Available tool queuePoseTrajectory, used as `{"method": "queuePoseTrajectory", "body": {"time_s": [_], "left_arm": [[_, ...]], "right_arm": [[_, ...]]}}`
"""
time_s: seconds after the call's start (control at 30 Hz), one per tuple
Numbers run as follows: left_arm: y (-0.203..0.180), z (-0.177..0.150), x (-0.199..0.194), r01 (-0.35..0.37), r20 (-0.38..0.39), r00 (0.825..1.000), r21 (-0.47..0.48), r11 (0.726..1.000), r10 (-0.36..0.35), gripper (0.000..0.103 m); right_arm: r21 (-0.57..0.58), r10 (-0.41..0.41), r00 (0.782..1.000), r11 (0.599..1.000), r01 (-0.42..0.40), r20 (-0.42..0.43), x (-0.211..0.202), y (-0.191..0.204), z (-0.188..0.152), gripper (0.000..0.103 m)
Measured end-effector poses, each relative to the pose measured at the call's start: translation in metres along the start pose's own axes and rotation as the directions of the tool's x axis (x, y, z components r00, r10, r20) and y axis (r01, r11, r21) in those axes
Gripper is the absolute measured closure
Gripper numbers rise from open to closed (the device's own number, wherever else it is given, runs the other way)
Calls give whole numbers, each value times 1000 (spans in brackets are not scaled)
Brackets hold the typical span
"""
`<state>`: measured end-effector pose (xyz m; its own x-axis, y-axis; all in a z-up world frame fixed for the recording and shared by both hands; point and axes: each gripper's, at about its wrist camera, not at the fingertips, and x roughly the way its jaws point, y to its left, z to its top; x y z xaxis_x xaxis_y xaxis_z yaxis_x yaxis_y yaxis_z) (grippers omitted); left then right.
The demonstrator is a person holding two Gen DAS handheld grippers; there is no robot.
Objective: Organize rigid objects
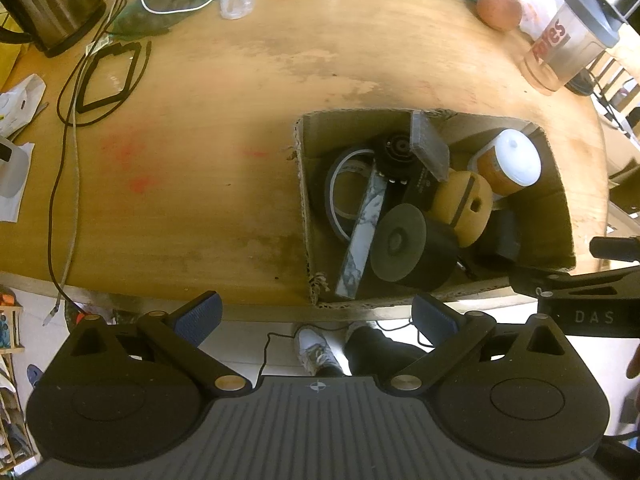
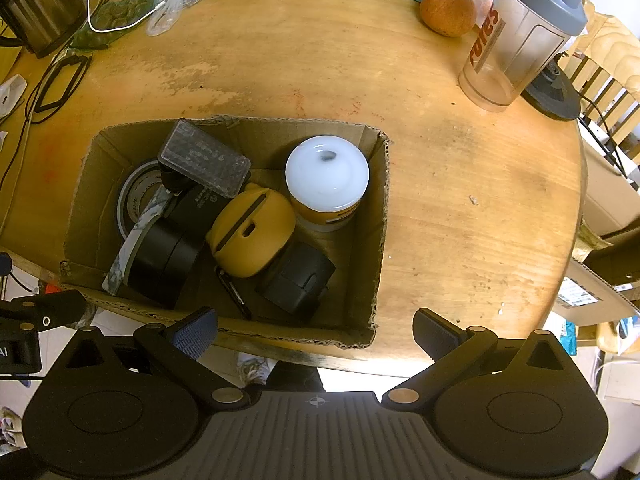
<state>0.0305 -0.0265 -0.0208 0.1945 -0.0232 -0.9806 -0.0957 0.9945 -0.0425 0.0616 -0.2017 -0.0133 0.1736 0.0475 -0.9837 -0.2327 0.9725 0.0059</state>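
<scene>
While both tools hung off the near edge of the tabletop, the scene read as follows.

Left gripper: jaws spread wide, nothing between the blue textured pads; black hinged arms on a ribbed grey body.
Right gripper: jaws likewise spread wide and empty, positioned over the near wall of the box.
Tabletop: round, varnished wood, worn pale in patches toward the middle.
Cardboard box: open-topped, corrugated, ragged cut rims; stood at the near edge of the tabletop and held all the sorted items.
White-lidded jar: cylindrical, smooth white lid, orange label; upright in the far right corner of the box.
Yellow rounded case: matte, with a dark seam; at the box centre, touching the jar.
Black cylinder: matte, lying on its side against the near wall.
Marbled bar: flat, grey-white veined, leaning across the tape roll.
Clear hinged case: rectangular, translucent plastic, tilted on top of the pile.
Dark block: rubbery, squarish, near the right wall.
Shaker bottle: clear plastic, grey lid; at the far right edge of the tabletop, beside a round orange fruit.
Steel kettle: brushed metal, at the far left edge.
</scene>
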Motion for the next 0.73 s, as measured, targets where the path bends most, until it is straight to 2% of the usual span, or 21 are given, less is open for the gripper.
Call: {"method": "queuePoseTrajectory", "body": {"time_s": [0.73], "left_arm": [[-8,8,-3,-8,34,999,-15,1000,9,0]], "right_arm": [[-10,3,1000,1000,-3,-5,4,-6,5,0]]}}
